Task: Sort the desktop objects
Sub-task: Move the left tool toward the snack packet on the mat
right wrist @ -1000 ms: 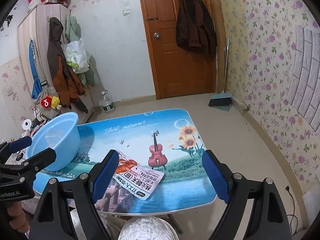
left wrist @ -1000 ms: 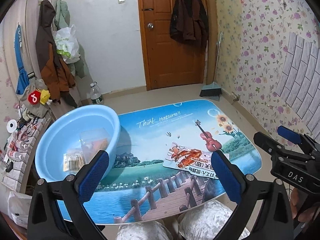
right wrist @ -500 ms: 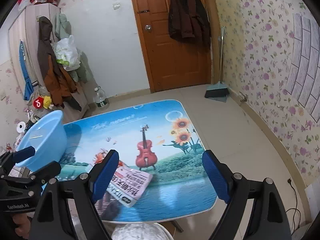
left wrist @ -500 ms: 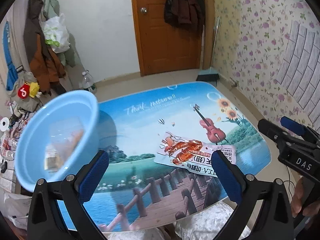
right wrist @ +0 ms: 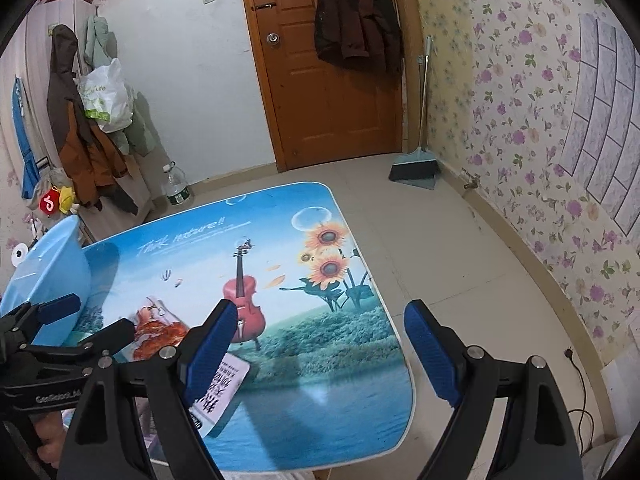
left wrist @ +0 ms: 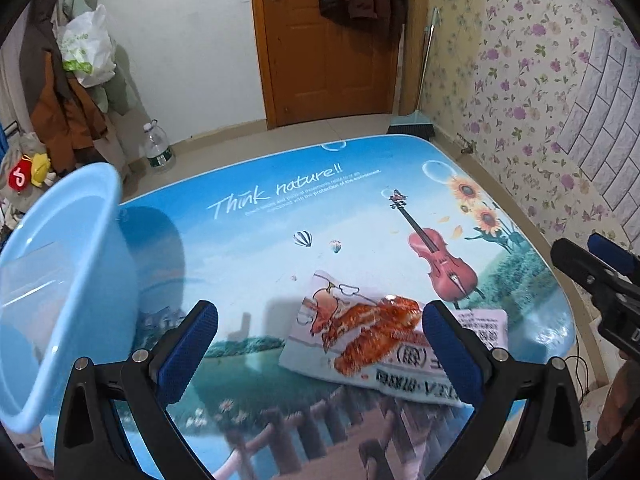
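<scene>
A white snack packet point(left wrist: 372, 336) printed with red crayfish lies flat on the picture-printed table point(left wrist: 280, 240), toward its near right. My left gripper point(left wrist: 320, 348) hovers open just above it, with its right finger over the packet's middle and its left finger over bare table. A light blue basin point(left wrist: 60, 280) stands at the table's left edge. In the right wrist view my right gripper point(right wrist: 320, 344) is open and empty over the table's near right part. There the packet point(right wrist: 160, 328) and the left gripper point(right wrist: 92, 320) lie to its left, with the basin point(right wrist: 52, 276) behind them.
The table's right edge point(right wrist: 394, 320) drops to a tiled floor with a cable point(right wrist: 580, 380). A broom point(right wrist: 416, 168) leans by the wooden door point(right wrist: 328, 100). A water bottle point(right wrist: 176, 188) and hanging coats point(right wrist: 84, 132) stand at the left wall.
Both grippers have sunk toward the table and moved forward. In the left wrist view the packet has grown larger and slid between the fingers, and the basin has shifted to the left edge.
</scene>
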Demonstrator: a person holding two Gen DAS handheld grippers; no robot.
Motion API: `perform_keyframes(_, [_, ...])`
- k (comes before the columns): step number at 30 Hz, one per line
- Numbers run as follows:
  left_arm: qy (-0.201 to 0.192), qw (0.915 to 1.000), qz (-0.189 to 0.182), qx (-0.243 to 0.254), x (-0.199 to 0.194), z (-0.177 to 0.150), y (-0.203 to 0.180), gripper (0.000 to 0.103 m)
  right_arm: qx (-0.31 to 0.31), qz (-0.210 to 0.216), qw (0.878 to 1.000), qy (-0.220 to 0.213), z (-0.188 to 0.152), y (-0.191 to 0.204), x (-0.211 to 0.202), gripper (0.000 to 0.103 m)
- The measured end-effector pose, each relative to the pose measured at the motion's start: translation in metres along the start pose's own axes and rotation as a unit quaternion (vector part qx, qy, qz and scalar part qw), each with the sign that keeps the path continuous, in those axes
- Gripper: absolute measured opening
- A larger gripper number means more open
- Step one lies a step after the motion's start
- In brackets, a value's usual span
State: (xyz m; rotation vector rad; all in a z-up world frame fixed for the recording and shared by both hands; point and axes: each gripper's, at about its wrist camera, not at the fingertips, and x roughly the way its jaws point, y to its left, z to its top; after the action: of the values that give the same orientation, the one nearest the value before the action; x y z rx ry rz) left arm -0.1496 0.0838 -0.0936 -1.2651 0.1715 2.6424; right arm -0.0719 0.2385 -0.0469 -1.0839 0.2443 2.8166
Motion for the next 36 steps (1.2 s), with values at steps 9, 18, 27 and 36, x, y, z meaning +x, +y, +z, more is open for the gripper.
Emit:
perform_keyframes(9, [0.023,0.9995,-0.019,0.004,0.024,-0.005,-0.008,0.103,-0.009,-0.008,1.0,-0.01,0.007,0.002,0.003,0.087])
perform_keyframes(18, [0.049,0.9977,-0.046,-0.001,0.032,-0.025,-0.016,0.103,-0.004,-0.013,1.0,-0.008,0.004,-0.004,-0.004,0.087])
perform_keyframes(27, [0.054,0.997,-0.056,0.008,0.016,-0.042,-0.02,0.103,-0.008,-0.013,1.0,-0.003,-0.005,-0.002,-0.009,0.087])
perform_keyframes(36, [0.056,0.9965,-0.058,0.022,0.001,-0.059,-0.027,0.103,-0.009,-0.01,1.0,-0.003,-0.012,0.0,-0.023,0.087])
